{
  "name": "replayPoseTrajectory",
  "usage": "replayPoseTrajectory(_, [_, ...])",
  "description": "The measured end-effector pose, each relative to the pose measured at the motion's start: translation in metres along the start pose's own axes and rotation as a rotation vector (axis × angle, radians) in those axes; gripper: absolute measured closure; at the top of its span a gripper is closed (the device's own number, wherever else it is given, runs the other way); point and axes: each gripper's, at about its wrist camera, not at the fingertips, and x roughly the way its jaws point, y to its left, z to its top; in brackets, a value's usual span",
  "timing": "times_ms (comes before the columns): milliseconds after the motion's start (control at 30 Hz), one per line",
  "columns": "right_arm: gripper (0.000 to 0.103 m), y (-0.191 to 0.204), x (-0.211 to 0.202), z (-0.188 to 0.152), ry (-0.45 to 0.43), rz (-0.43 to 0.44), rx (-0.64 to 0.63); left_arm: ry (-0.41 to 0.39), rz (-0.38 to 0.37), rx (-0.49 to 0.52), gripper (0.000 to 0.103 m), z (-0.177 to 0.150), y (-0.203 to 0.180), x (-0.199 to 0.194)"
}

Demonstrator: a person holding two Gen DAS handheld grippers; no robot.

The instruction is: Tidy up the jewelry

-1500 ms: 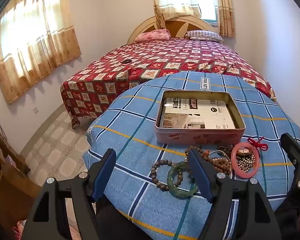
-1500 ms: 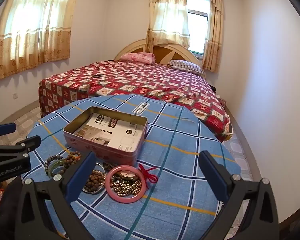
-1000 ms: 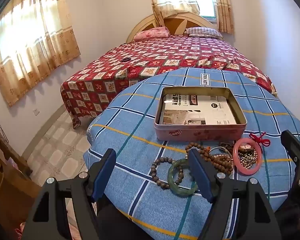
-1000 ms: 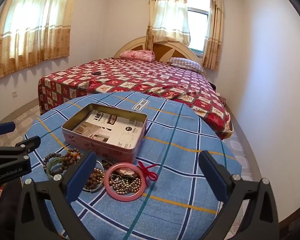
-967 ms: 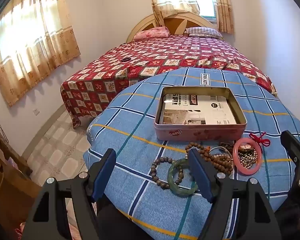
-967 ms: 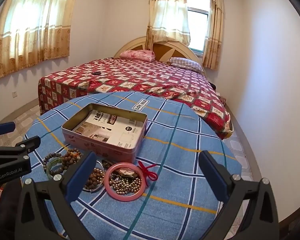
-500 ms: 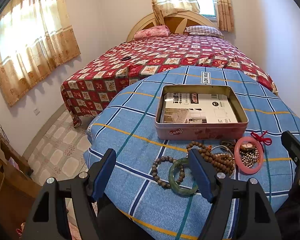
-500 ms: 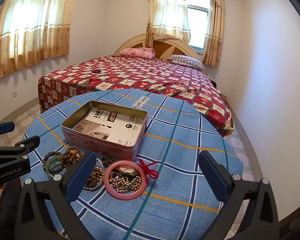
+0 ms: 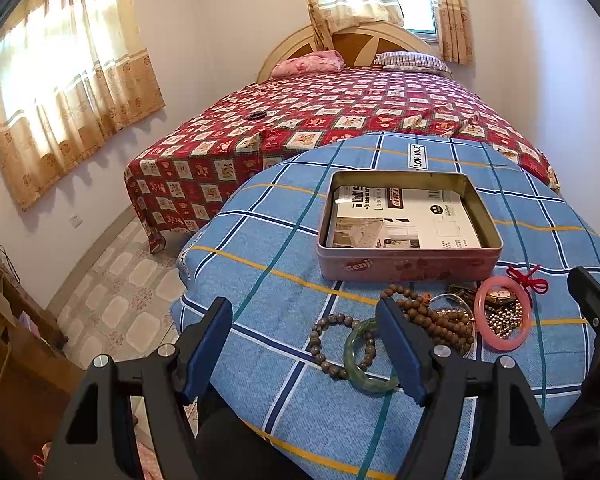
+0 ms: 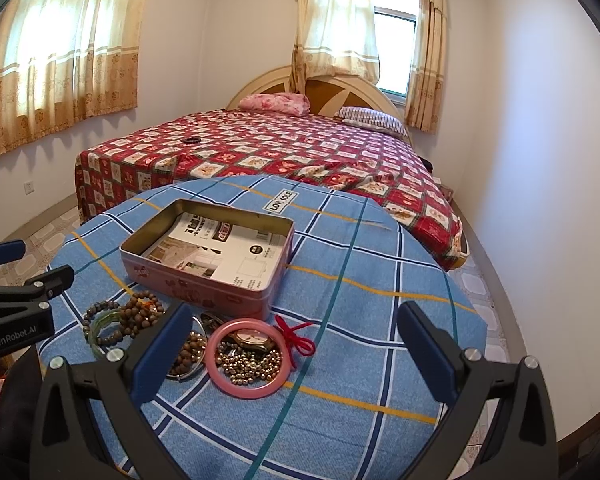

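A round surface [image 9: 260,248] with a blue checked cloth stands at the foot of a bed [image 10: 284,148] with a red blanket. A pink tin box [image 9: 410,226] sits on the cloth with no lid on. A printed paper [image 9: 404,216] lies flat inside it.

The jewelry lies in a small heap on the cloth, just in front of the box and outside it. On the left side of the heap a green bangle [image 9: 366,364] lies over a ring of dark beads [image 9: 320,346]. Next to them is a long string of brown beads [image 9: 428,312]. On the right a pink bangle [image 10: 249,356] lies flat, with a watch [image 10: 252,338] and a pile of small shiny beads [image 10: 250,362] inside its ring. A red knotted cord [image 10: 298,334] lies just beside the pink bangle. A thin silver ring shape under the brown beads may be another bangle, but it is hard to tell.

The left tool [image 9: 304,354] hangs above the near edge, by the green bangle. Its two blue fingers are wide apart and hold nothing. The right tool [image 10: 292,354] hangs over the pink bangle, spread wide too, with nothing in it.
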Motion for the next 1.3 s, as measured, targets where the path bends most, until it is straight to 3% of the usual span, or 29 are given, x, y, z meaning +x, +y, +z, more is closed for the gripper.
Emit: replayPoseTrajectory(1300, [0.000, 0.0025, 0.0019, -0.0050, 0.009, 0.004, -0.004, 0.017, 0.001, 0.013, 0.028, -0.0043, -0.0052, 0.0041])
